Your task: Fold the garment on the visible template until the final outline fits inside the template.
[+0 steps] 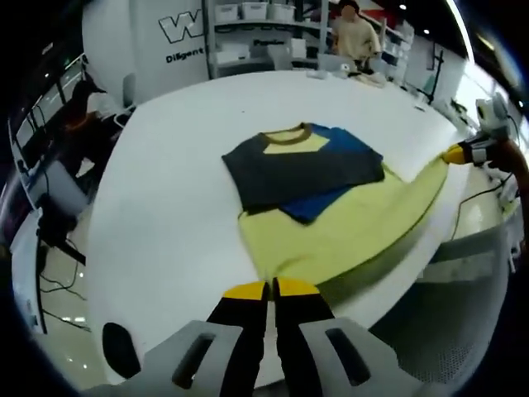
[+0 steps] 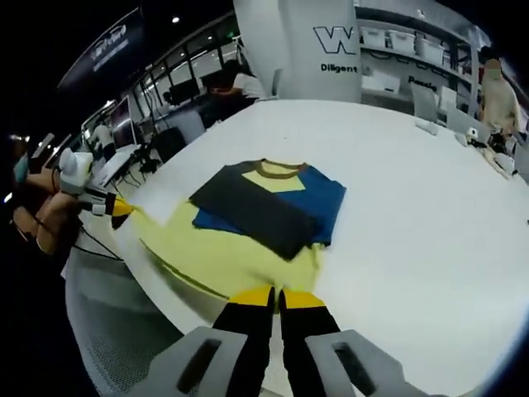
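Note:
A yellow shirt (image 1: 347, 223) with a brown collar (image 1: 289, 132) lies flat on the white table (image 1: 165, 207), its dark grey sleeve (image 1: 297, 169) and blue sleeve (image 1: 351, 145) folded across the chest. My left gripper (image 1: 272, 287) is shut on one hem corner at the table's near edge. My right gripper (image 1: 459, 154) enters from the right, pinching the other hem corner. In the right gripper view, the right gripper (image 2: 278, 295) is shut on the hem of the shirt (image 2: 223, 252), and the left gripper (image 2: 118, 208) holds the far corner, stretching the hem.
The table edge (image 1: 413, 273) curves just under the hem, with floor below it. A person (image 1: 354, 33) stands at the far side near small items on the table. Seated people (image 1: 78, 116) and chairs are on the left. A white pillar (image 2: 326, 50) and shelves (image 1: 248, 16) stand behind.

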### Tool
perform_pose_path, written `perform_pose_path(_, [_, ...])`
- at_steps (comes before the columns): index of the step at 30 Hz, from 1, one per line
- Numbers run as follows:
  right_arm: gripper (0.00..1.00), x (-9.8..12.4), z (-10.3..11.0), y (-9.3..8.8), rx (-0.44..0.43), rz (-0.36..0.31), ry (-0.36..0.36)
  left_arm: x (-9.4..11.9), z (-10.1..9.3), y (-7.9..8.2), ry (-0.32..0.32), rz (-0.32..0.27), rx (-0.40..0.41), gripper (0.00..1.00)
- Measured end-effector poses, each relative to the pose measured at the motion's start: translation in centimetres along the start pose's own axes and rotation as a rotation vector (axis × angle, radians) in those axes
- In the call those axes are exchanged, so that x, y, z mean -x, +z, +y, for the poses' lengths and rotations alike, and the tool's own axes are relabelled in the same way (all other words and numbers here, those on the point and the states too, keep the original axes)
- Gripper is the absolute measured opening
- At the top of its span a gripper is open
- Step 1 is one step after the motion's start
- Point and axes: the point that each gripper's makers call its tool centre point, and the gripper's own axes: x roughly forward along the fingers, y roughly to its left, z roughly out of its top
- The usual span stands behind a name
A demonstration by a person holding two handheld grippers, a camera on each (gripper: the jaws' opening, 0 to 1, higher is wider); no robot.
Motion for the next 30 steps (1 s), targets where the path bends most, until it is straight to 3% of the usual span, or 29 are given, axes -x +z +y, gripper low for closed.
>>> perform_pose_path(8, [0.00,-0.9,-1.2,3.6,-0.006,-0.054,-0.062,-0.4,1.1,3.4,0.013,-0.046,-0.010,0.01])
perform_pose_path(20, [0.00,-2.2,-1.9,7.8,-0.018,-0.104,-0.070,-1.5,3.0,7.8,0.026,-0.101,-0.022,0.01])
perform_pose_path(24, [0.00,-2.3,-2.2,9.3,0.051,-0.108,-0.093,-2.1,3.7,9.5,0.030,-0.113,-0.027,0.01])
perform_pose_path(30, [0.00,-2.9,-2.8,11.0,0.064,-0.111,-0.101,-3.0,4.5,12.0,0.031,-0.132,-0.060,0.01])
